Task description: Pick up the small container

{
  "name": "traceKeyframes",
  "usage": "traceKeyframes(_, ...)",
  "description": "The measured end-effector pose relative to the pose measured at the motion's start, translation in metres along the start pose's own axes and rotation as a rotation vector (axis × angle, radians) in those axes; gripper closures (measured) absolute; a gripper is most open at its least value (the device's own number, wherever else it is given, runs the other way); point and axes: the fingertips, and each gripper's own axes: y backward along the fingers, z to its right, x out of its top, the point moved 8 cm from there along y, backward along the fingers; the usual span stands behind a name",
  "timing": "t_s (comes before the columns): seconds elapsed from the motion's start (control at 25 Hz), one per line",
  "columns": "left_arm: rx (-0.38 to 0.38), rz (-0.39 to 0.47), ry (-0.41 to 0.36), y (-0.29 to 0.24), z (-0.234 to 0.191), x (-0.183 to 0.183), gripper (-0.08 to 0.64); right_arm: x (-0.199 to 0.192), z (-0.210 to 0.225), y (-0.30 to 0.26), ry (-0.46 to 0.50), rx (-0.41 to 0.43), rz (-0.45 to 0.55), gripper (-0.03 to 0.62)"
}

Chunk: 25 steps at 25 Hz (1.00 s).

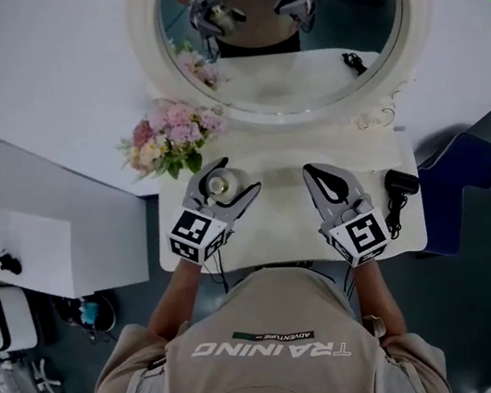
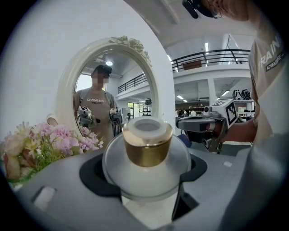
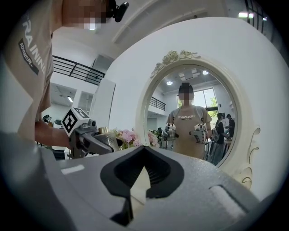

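Note:
The small container (image 1: pixel 220 186) is a round white jar with a gold collar and a white cap (image 2: pixel 146 153). It stands upright between the jaws of my left gripper (image 1: pixel 235 178), which grip its belly on both sides, above the white vanity table (image 1: pixel 281 235). I cannot tell whether it is resting on the table or lifted off it. My right gripper (image 1: pixel 311 172) hovers over the table to the right of it, jaws together with nothing between them; in its own view the right gripper (image 3: pixel 143 151) points at the mirror.
A bunch of pink flowers (image 1: pixel 169 138) stands just left of the container. An oval white-framed mirror (image 1: pixel 144 51) rises behind the table. A black device with a cord (image 1: pixel 401 185) lies at the table's right end, and a blue chair (image 1: pixel 458 177) stands beyond it.

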Motion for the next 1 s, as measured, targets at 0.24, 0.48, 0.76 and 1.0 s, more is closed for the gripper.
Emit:
traceKeyframes(0.24, 0.004, -0.006, 0.002, 0.002, -0.001, -0.002, 0.213, -0.004, -0.002, -0.002, -0.008, 0.007, -0.004, 0.589)
traceKeyframes(0.48, 0.004, -0.012, 0.012, 0.002, 0.002, -0.005, 0.213, -0.008, 0.000, -0.002, -0.017, 0.007, -0.017, 0.589)
traceKeyframes(0.76, 0.016, -0.015, 0.013, 0.000, 0.001, -0.005, 0.213, -0.007, 0.003, -0.014, -0.006, 0.029, -0.002, 0.589)
traceKeyframes(1.0, 0.029, 0.000, 0.013, -0.011, -0.006, -0.003, 0.213, -0.012, 0.014, -0.022, 0.002, 0.028, -0.011, 0.589)
